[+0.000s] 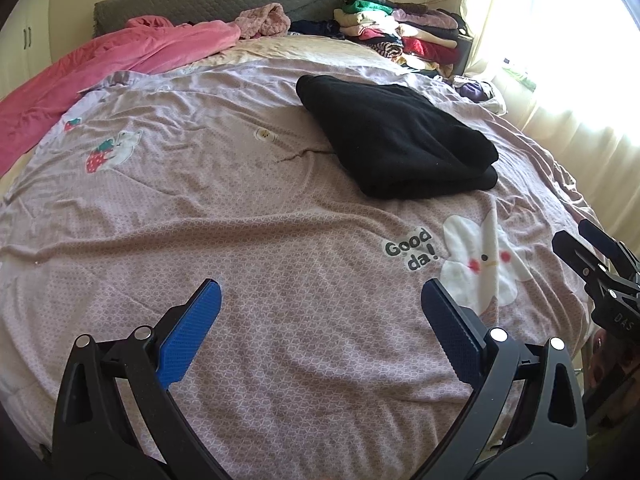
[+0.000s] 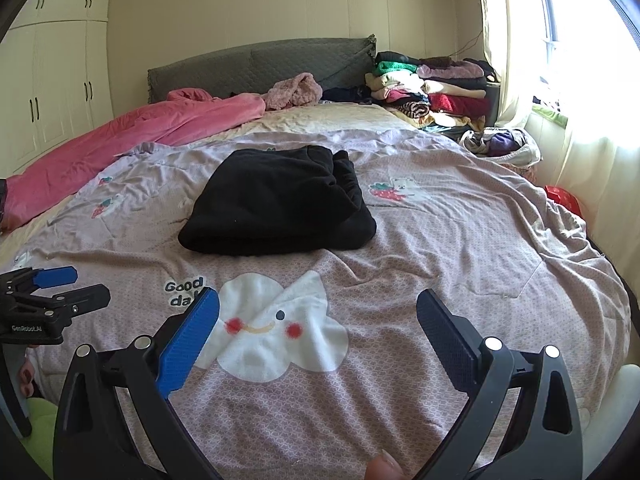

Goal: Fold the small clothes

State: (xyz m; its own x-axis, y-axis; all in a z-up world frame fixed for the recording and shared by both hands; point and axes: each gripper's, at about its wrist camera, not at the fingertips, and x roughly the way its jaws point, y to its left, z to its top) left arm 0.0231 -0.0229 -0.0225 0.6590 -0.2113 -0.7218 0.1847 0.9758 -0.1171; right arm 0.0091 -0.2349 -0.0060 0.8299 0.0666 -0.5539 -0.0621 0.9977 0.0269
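A folded black garment (image 1: 396, 136) (image 2: 276, 204) lies on the lilac bedspread (image 1: 248, 240) (image 2: 460, 248), in the middle of the bed. My left gripper (image 1: 320, 296) hovers open over the near part of the bedspread, short of the garment and to its left, with nothing between its blue pads. My right gripper (image 2: 318, 304) is open too, above the white cloud print (image 2: 276, 332), nearer than the garment. Each gripper shows at the edge of the other's view: the right gripper (image 1: 588, 248) and the left gripper (image 2: 76, 286).
A pink blanket (image 1: 100, 76) (image 2: 132, 136) is bunched along the left side. Stacks of folded clothes (image 1: 404, 28) (image 2: 432, 84) sit at the far right by the grey headboard (image 2: 256, 64). A bright curtained window (image 2: 580, 80) is on the right, wardrobes (image 2: 52, 76) on the left.
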